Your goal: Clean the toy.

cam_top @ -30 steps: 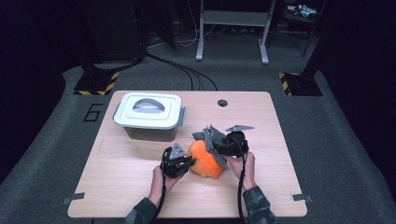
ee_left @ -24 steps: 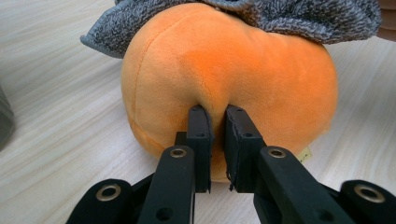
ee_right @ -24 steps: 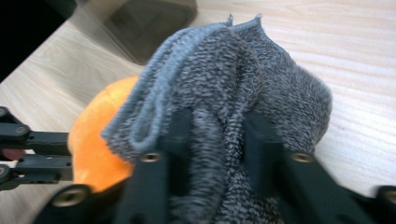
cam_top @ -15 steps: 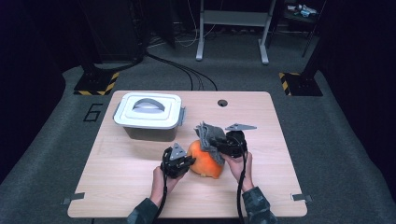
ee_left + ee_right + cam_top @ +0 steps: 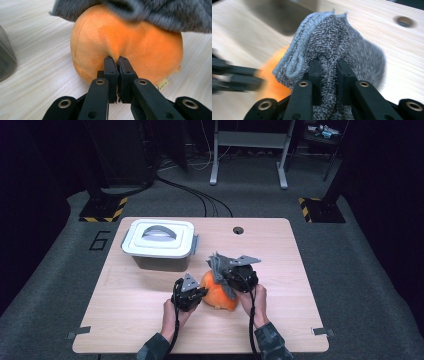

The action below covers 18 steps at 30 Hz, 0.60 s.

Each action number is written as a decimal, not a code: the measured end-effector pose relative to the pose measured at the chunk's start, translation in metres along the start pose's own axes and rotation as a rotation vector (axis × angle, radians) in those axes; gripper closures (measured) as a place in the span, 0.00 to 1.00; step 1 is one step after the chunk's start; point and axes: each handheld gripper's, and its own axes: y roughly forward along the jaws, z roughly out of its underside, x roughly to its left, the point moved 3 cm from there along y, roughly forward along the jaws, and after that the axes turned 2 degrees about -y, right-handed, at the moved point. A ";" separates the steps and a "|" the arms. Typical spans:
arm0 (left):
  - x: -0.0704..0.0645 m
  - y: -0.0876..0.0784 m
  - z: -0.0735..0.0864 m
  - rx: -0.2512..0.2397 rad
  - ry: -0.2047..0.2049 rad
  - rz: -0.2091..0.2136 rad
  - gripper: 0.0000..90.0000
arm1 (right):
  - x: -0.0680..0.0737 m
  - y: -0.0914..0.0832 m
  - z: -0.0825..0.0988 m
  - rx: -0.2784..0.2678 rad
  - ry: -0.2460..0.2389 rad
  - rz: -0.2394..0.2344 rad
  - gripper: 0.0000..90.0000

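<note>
Left gripper [image 5: 117, 60] pinches orange plush ball [image 5: 130, 47], top hidden under grey cloth [image 5: 332, 45]; right gripper [image 5: 329, 65] clamps cloth, frame's left blurred.

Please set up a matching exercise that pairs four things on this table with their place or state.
Things:
1. orange plush
2. grey cloth
3. box
4. hole

Places or states:
A. lid on, at the table's far left
B. pinched by the left gripper
C. near the table's far edge
D. clamped in the right gripper, draped over the plush

Pairs: 1-B, 2-D, 3-A, 4-C
</note>
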 end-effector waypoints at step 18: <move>0.004 -0.001 -0.003 0.006 -0.015 0.007 0.88 | 0.012 -0.007 0.013 0.002 -0.008 -0.064 0.85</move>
